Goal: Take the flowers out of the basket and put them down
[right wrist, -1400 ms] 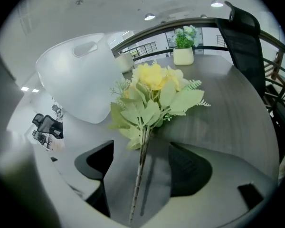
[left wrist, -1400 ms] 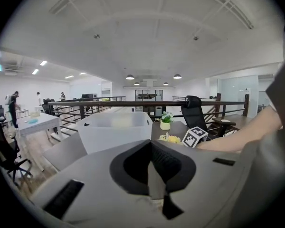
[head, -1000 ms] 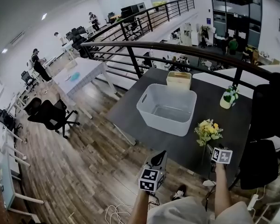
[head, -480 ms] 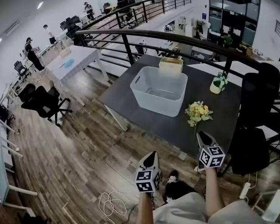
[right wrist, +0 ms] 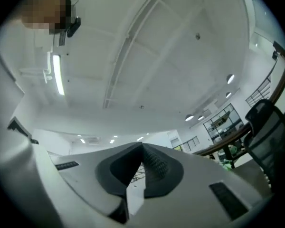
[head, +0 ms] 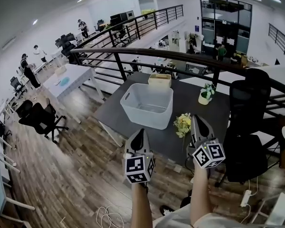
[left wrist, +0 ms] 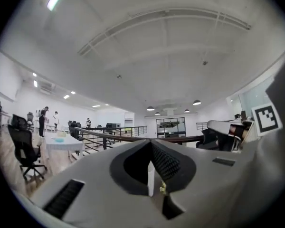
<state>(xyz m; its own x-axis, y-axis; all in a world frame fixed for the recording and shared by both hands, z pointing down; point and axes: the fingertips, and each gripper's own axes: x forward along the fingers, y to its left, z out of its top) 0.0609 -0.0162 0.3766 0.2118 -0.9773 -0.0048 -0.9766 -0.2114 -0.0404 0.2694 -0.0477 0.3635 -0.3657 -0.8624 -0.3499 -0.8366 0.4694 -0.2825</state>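
The yellow flower bunch rests on the dark table, just right of the white basket, which looks empty. My right gripper is raised in the air right beside the flowers, jaws shut with nothing between them. My left gripper hangs in front of the table's near edge, also shut and empty. In the left gripper view the closed left gripper points level across the room. The right gripper view has the right gripper aimed up at the ceiling.
A small pot of white flowers and a beige box stand at the table's far side. A black office chair is at the right and a black railing runs behind the table. Wooden floor lies to the left.
The right gripper has left the flowers' stem, shut, and risen off the table. The left gripper has risen too. The flowers stay on the table beside the basket.
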